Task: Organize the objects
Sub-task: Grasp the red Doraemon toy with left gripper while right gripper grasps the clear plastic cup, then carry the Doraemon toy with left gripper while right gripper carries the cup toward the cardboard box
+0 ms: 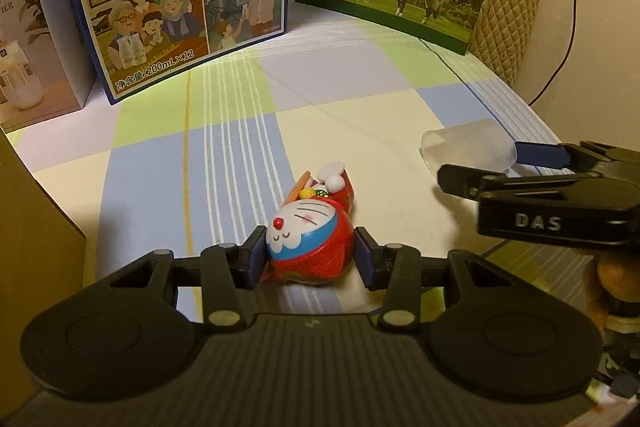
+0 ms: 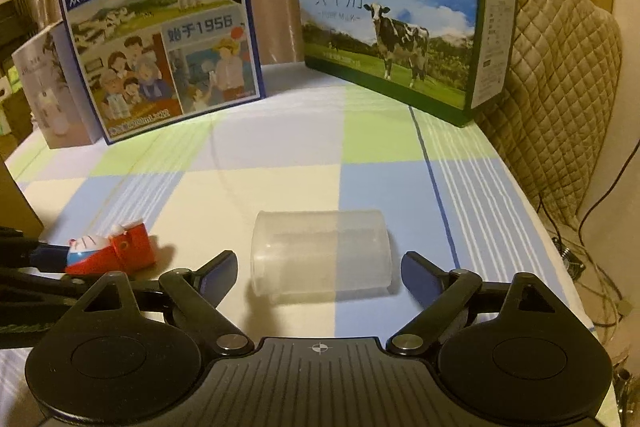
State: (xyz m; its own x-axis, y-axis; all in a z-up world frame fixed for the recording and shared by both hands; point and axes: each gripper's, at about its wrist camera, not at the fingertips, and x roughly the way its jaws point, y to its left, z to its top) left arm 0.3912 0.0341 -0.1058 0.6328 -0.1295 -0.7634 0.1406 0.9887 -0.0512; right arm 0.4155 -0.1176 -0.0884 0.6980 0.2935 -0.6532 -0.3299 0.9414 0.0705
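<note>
Left hand-held gripper (image 1: 311,259) pinched the red-and-blue plastic cat figurine (image 1: 310,227) lying on the checked cloth (image 1: 360,115); right hand-held gripper (image 2: 318,269) spread around the frosted translucent plastic cup (image 2: 320,257), not touching.

Both tools are black plastic with ribbed bodies, round pivot discs and silver screws. The left gripper (image 1: 312,263) and right gripper (image 2: 318,267) carry dark blue finger pads (image 1: 256,261). White letters "DAS" mark the right one's side.

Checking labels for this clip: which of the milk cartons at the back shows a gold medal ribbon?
The pure milk carton on the right, with one cow on a green meadow. The blue-bordered carton left of it shows a cartoon family and "1956", no medal.
</note>
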